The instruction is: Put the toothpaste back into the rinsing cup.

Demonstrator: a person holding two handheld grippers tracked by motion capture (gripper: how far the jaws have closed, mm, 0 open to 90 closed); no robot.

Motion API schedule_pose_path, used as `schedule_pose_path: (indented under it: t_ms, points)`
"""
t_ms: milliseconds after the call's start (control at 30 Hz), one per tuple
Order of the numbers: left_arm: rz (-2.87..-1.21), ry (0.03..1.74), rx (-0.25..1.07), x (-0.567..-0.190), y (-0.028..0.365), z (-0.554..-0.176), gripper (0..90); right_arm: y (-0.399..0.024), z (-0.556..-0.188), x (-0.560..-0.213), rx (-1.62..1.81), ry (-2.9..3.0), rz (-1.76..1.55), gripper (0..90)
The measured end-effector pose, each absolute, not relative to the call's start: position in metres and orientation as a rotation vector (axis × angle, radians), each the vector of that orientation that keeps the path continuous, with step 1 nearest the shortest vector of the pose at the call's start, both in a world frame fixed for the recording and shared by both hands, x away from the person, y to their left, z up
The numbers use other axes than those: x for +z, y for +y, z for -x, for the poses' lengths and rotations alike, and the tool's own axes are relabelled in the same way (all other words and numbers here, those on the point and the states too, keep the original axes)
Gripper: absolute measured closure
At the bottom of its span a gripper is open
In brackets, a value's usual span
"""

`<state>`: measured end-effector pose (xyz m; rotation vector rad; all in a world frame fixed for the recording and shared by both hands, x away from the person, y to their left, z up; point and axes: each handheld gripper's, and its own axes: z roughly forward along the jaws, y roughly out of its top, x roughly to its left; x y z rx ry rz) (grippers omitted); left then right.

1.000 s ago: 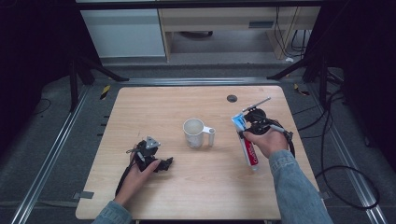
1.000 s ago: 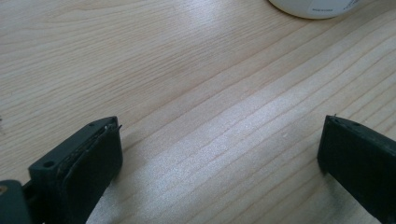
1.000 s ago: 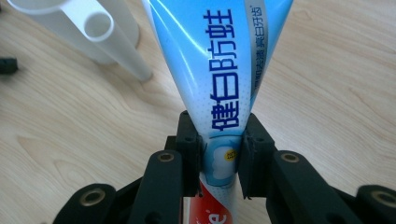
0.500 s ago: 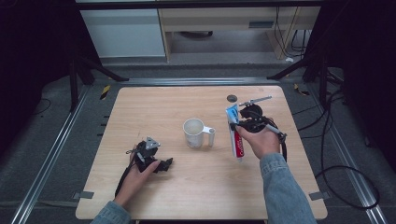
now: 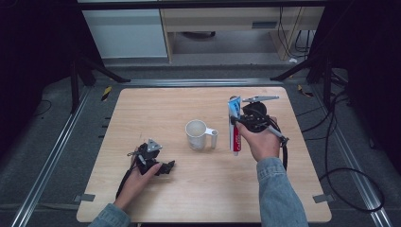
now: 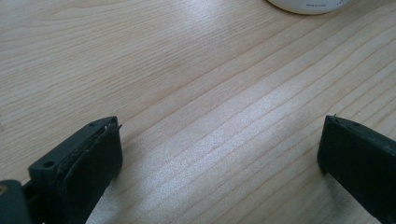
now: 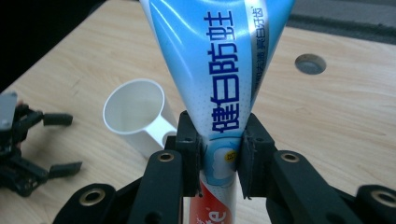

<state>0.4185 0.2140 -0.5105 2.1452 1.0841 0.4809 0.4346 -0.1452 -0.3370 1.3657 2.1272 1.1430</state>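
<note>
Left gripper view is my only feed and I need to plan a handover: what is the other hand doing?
Observer: The right gripper is shut on a toothpaste tube, lifted off the table.
Operator: What is the white thing at my top edge?
Observer: A white mug with nothing visible inside, standing upright mid-table.
Operator: Where is the tube relative to it?
Observer: In the high view, just right of the mug's handle.

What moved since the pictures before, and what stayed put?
The right gripper, shut on the toothpaste tube, carried it left toward the white cup, and the tube turned from slanted to nearly straight along the table. The cup, the left gripper with its open jaws, and the table stayed as they were.
</note>
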Motion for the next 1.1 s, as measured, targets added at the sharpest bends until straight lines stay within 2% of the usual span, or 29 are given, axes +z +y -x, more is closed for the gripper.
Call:
schedule_pose_path:
  t_ms: [467,1100]
  points:
    - [-2.147,1.081,0.478,-0.51,0.214,-0.418,0.0,-0.137,-0.432,-0.319,1.241,1.979,-1.396,72.9]
    - [-2.146,1.093,0.483,-0.51,0.213,-0.419,0.0,-0.091,-0.438,-0.3,1.393,1.797,-1.29,72.9]
